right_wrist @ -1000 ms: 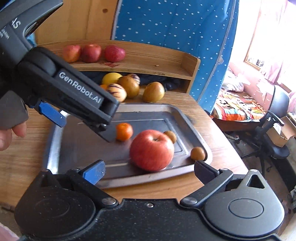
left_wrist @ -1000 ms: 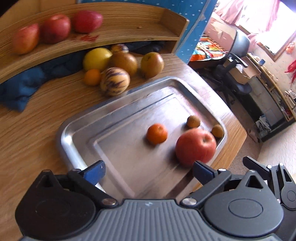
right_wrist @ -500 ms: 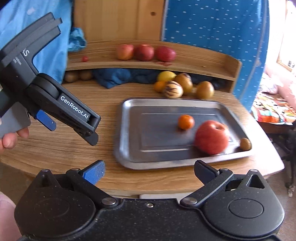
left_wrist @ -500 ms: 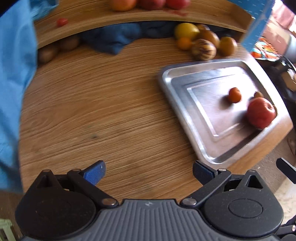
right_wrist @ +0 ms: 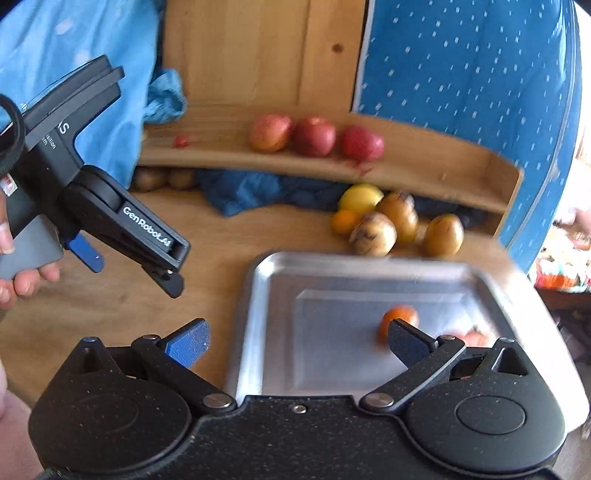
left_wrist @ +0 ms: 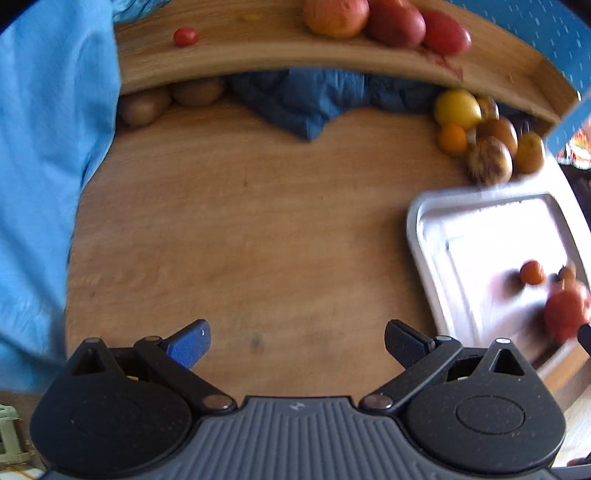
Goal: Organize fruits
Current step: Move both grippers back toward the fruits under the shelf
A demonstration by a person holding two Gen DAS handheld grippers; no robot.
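My left gripper is open and holds nothing, hovering over bare wood left of the steel tray. On the tray lie a small orange, a red apple and a small brown fruit, all blurred. My right gripper is open too, above the tray's near left corner. The orange peeks over its right finger, and the apple is mostly hidden behind it. The left gripper appears at the left, held by a hand.
Three red apples and a cherry tomato sit on the raised wooden shelf. A lemon, an orange and brownish fruits cluster behind the tray. Under the shelf lie a blue cloth and two brown fruits. Light blue fabric hangs at the left.
The left gripper swung left, off the tray and over bare table. The right gripper also shifted left and lower, so the apple now sits behind its right finger. Both stayed open.
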